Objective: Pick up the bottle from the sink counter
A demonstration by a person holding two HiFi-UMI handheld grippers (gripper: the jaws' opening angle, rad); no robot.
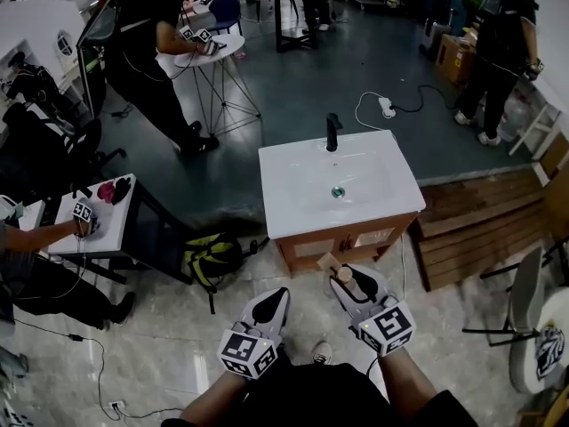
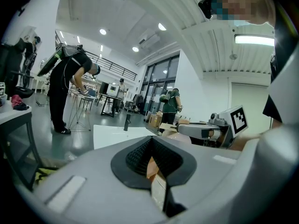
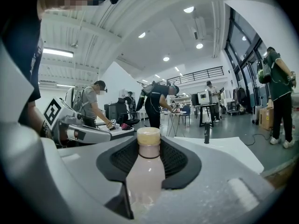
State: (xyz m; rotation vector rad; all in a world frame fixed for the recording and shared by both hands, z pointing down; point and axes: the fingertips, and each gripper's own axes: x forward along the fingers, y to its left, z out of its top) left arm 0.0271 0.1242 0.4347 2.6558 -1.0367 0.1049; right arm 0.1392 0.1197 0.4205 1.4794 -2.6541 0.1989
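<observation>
Sink counter (image 1: 302, 176) edge lies beyond right gripper (image 1: 354, 278)'s bottle (image 3: 145, 176).

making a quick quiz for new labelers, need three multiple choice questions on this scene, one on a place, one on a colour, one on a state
1. Where is the bottle?
A. on a shelf
B. between the jaws of the right gripper
C. in a box

2. What colour is the faucet?
A. black
B. red
C. gold

3. How is the top of the bottle?
A. open, no cap
B. broken off
C. closed with a cap

Answers:
1. B, the right gripper view shows the pads closed on both sides of it.
2. A, in the head view it stands dark against the white basin.
3. C, a tan cap sits on the neck.
</observation>
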